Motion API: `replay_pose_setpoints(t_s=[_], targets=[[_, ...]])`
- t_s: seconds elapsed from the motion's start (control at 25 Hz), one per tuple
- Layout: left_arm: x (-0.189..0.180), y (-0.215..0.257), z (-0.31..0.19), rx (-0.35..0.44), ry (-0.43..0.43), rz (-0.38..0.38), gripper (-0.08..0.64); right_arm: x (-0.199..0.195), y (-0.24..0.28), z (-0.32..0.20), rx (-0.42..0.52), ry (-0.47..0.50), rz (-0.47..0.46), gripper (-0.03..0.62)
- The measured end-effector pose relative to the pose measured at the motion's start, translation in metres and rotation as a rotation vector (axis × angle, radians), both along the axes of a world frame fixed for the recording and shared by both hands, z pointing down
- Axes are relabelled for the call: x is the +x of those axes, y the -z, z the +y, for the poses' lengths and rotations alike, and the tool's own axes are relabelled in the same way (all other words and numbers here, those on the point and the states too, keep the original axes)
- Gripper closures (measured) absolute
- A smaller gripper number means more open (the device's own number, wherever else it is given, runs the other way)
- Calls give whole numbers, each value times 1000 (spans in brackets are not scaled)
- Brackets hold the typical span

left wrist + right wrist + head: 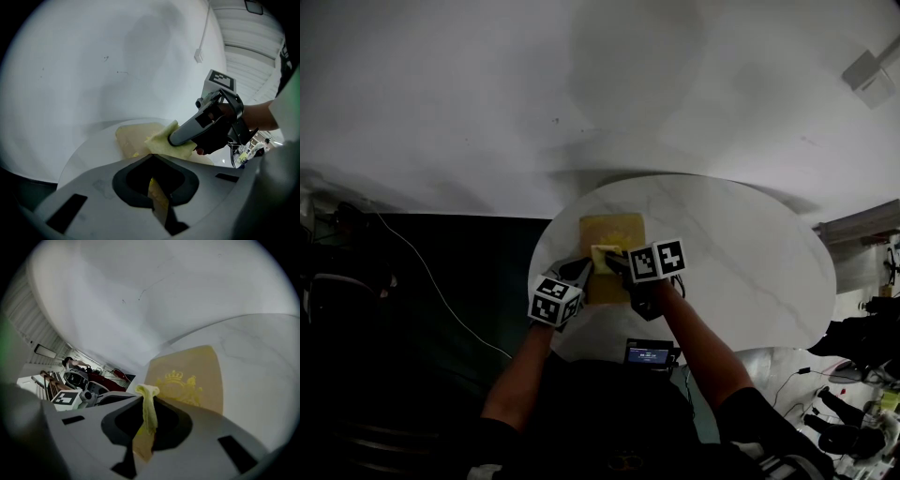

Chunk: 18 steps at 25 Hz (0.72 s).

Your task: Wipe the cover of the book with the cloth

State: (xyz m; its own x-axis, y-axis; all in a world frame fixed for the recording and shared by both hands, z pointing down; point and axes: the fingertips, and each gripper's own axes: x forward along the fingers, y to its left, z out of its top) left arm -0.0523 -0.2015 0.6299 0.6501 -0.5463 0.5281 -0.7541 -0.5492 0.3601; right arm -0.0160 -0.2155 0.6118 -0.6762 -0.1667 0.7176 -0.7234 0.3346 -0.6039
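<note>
Wiping under way, seemingly. Yellow book [614, 230] flat on round marble table [750, 253]. Right gripper [617, 262] pinched shut on yellow cloth [605, 255], pressed to cover's near end. Left gripper [579, 272] clamped on thin yellow edge, likely the book's. Next: drag cloth toward far edge, pressure even.
</note>
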Motion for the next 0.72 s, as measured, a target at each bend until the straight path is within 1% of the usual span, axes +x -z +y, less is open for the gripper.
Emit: replay_pose_setpoints(t_s=[0.24,0.48,0.72], targets=[[0,0,0,-3,5,2,555,-2,-9,4,-15,-6,23,505],[1,-1,-1,-1,9,0,555,3,-14,2,25,-4,71,504],[0,-1,-1,4,10,-7,555,6,-15,4,42,-4,83,505]])
